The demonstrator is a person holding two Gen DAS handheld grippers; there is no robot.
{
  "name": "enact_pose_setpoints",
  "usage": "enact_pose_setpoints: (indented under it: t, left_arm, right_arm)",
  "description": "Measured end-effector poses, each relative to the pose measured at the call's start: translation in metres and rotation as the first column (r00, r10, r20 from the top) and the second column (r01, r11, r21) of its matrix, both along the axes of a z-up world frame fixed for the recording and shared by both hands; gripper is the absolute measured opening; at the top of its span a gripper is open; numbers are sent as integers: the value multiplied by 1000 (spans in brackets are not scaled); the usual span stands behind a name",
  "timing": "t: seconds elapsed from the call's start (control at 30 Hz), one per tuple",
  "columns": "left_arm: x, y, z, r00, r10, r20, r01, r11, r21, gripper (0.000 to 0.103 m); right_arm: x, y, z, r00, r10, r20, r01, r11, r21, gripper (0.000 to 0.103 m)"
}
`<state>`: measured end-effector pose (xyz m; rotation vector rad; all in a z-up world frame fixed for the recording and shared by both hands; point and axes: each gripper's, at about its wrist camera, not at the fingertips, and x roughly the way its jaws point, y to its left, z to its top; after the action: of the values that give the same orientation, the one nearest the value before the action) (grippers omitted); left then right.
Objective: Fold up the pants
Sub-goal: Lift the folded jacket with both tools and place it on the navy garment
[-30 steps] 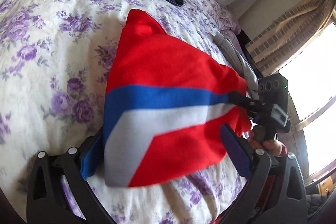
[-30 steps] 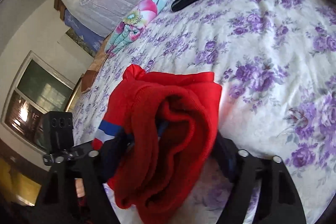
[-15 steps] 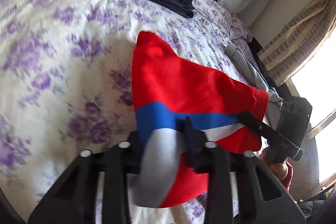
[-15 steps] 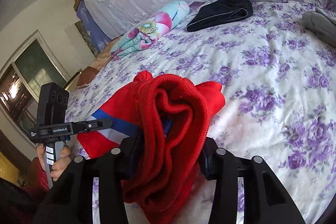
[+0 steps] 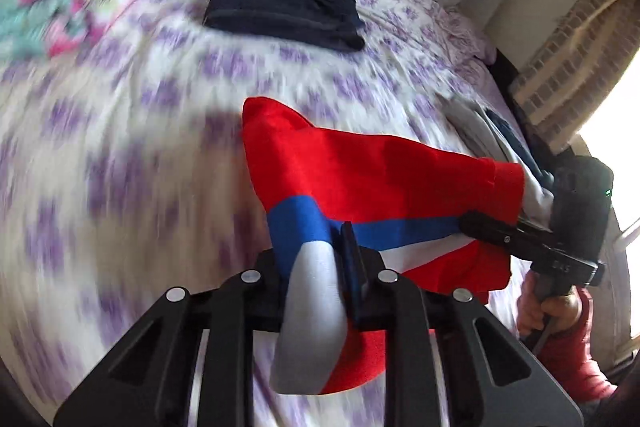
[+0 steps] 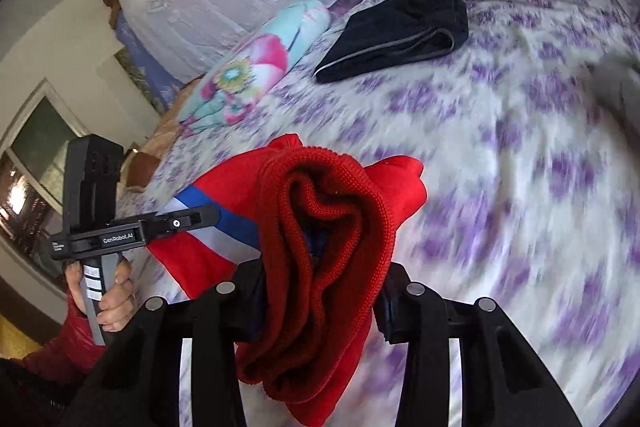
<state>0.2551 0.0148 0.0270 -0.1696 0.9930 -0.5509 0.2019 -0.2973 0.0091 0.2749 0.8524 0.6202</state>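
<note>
Both tools grip the red pants (image 5: 360, 167) above the flowered bed (image 5: 120, 167): the left tool (image 5: 320, 275), whose jaws have just been closing, pinches the blue-and-white striped edge, and the right tool (image 6: 320, 279) is clamped on the thick ribbed red waistband. A folded dark garment (image 6: 400, 31) lies further up the bed beside a bright floral pillow (image 6: 256, 63).
</note>
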Motion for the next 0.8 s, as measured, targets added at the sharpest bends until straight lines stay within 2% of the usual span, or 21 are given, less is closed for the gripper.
enact_pose_setpoints:
  t: [0.1, 0.17, 0.27, 0.37, 0.43, 0.53, 0.57, 0.6, 0.63, 0.67, 0.7, 0.77, 0.8]
  left_arm:
    - [54, -15, 29, 997, 0, 72, -3, 999, 41, 20]
    - [93, -20, 50, 993, 13, 116, -18, 999, 43, 20]
    - [169, -28, 86, 977, 55, 205, -66, 997, 49, 20]
    - [230, -33, 93, 969, 105, 221, -115, 993, 34, 21]
    - [272, -34, 81, 966, 152, 209, -161, 987, 26, 24]
    - [313, -35, 42, 937, 257, 237, -284, 955, 85, 42]
    - [321, -34, 26, 930, 284, 232, -316, 942, 113, 47]
    - [330, -33, 5, 930, 305, 204, -336, 932, 137, 47]
    - [334, -31, -16, 934, 317, 162, -340, 929, 144, 50]
    - [331, -25, -30, 931, 331, 153, -347, 933, 99, 55]
    - [327, -21, -32, 922, 349, 171, -367, 926, 87, 69]
    - [318, -12, -32, 895, 386, 224, -414, 905, 96, 82]
    - [311, -9, -32, 885, 400, 240, -430, 899, 87, 81]
  right_arm:
    - [56, 0, 31, 998, -17, 59, 19, 999, -33, 42]
    - [97, 0, 58, 991, -39, 129, 45, 998, -44, 42]
    - [163, 2, 87, 979, -77, 187, 85, 996, -36, 42]
    - [223, 5, 96, 969, -113, 218, 121, 992, -23, 42]
    - [267, 8, 88, 963, -145, 226, 152, 988, -15, 42]
    - [322, 15, 52, 964, -176, 198, 190, 980, -53, 46]
    - [334, 15, 34, 958, -212, 192, 231, 970, -83, 52]
    - [341, 15, 13, 943, -263, 204, 289, 951, -108, 57]
    - [339, 10, 0, 927, -294, 234, 318, 945, -74, 61]
    - [333, 5, -7, 916, -307, 258, 322, 947, -14, 64]
    - [324, -1, -11, 907, -319, 274, 319, 947, 43, 65]
    - [317, -4, -2, 894, -337, 296, 343, 939, 35, 69]
    - [306, -2, 10, 874, -329, 358, 351, 936, 6, 68]
